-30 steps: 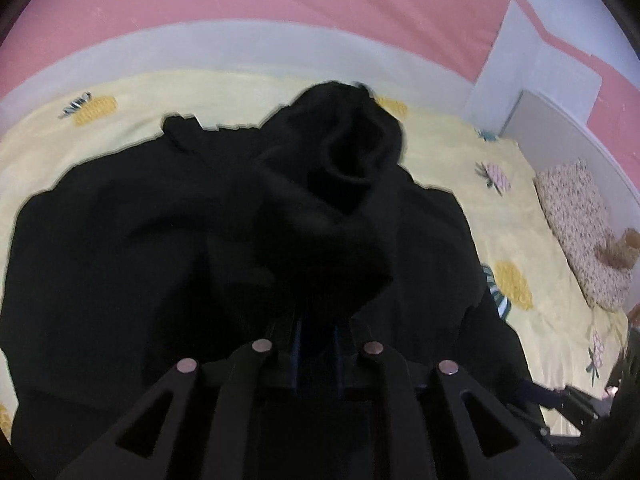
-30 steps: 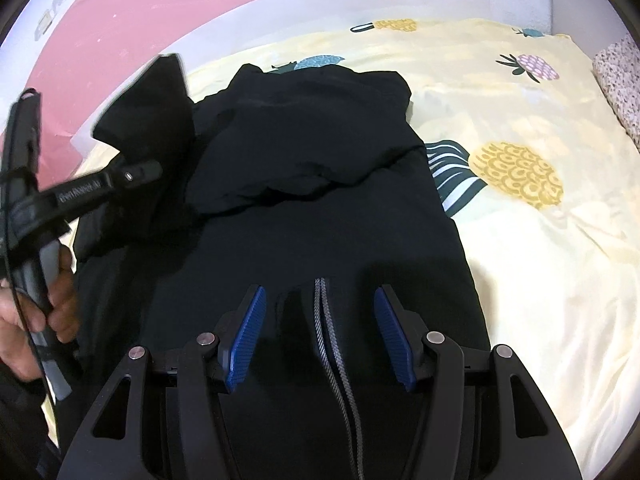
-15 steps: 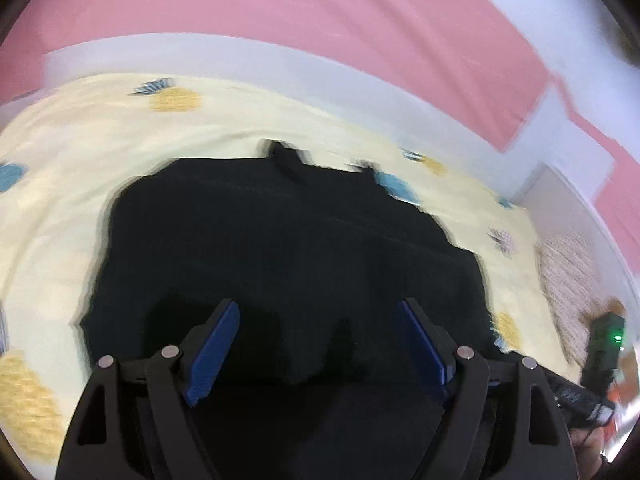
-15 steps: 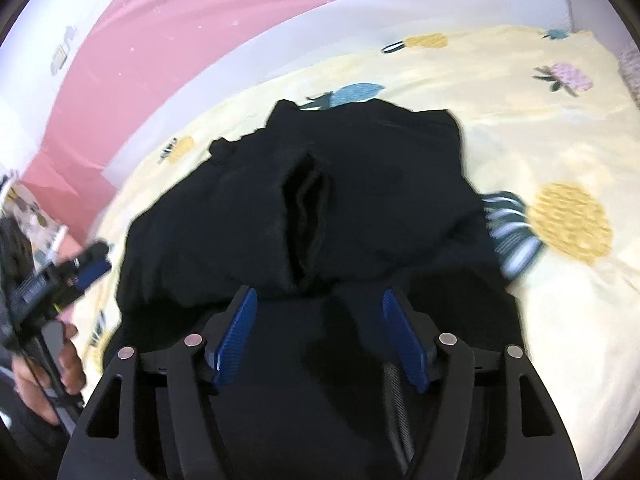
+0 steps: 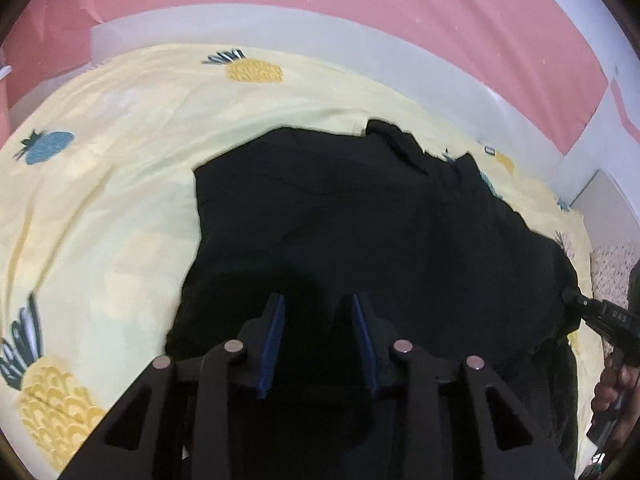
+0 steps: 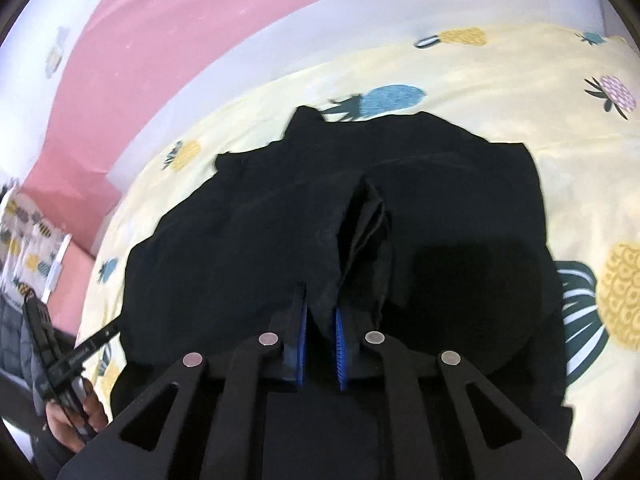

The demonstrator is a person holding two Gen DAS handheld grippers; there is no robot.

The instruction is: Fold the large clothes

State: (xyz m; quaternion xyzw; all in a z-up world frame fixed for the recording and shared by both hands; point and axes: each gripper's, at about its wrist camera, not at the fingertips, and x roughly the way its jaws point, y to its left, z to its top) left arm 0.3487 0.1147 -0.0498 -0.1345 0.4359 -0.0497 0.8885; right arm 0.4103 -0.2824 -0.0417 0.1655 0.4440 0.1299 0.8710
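A bed under a yellow pineapple-print sheet (image 5: 120,208), backed by a pink and white wall (image 5: 320,20). The right gripper (image 6: 320,316), jaws just closed, pinches a raised fold of the black garment (image 6: 440,208). The left gripper (image 5: 318,308), jaws just narrowed but still apart, has dark cloth between them; contact cannot be judged. The garment lies mid-sheet. Small lettering on the grippers' bodies is unreadable.

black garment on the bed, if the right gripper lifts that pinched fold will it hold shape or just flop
Likely flops: the black garment lies in soft creases on the sheet. The right gripper pinches a bunched ridge, so the rest probably drags. Matte cloth seems unlikely to slip.
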